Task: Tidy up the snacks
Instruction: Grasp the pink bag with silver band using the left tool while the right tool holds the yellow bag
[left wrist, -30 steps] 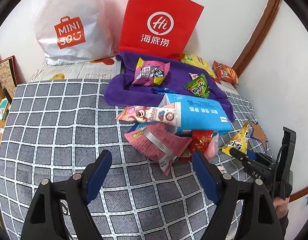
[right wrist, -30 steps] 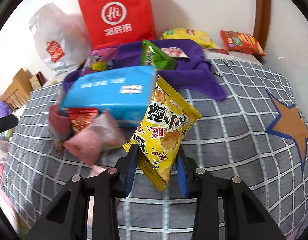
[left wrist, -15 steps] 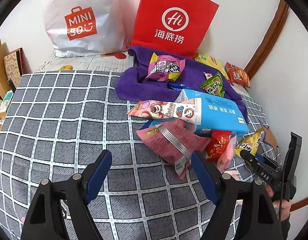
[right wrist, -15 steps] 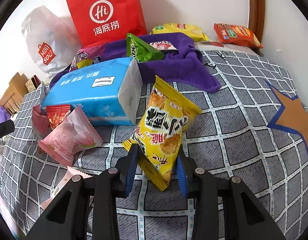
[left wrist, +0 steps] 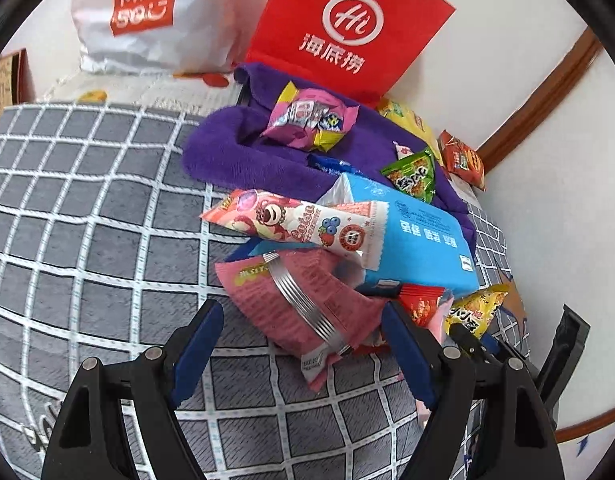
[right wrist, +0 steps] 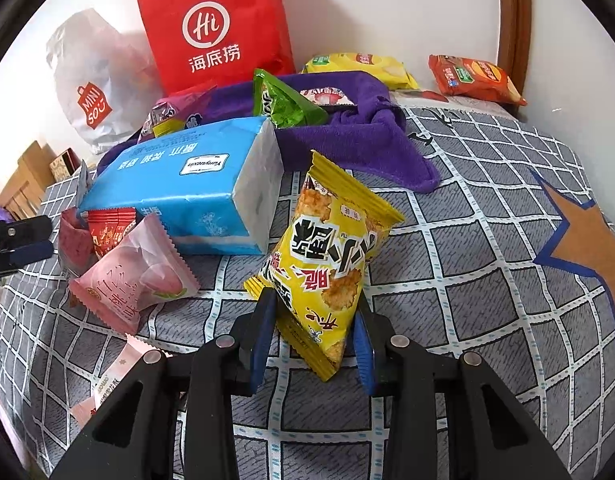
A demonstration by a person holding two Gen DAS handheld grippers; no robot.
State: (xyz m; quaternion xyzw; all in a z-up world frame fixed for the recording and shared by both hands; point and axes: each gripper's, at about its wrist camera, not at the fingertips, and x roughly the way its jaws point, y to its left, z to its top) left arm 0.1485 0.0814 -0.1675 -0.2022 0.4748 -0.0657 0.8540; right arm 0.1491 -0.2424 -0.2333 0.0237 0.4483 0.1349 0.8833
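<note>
My left gripper [left wrist: 301, 346] has dropped closer, jaws apart around the pink packet [left wrist: 295, 300] beside the blue tissue pack [left wrist: 419, 240], ungrasped; right gripper [right wrist: 313, 338] stays clamped on the yellow snack [right wrist: 327, 256].

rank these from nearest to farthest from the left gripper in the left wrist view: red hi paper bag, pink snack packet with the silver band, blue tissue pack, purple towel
1. Pink snack packet with the silver band: just ahead of the left gripper, between its open fingers.
2. Blue tissue pack: behind the packet, to the right.
3. Purple towel: farther back, centre.
4. Red Hi paper bag: at the very back, against the wall.
</note>
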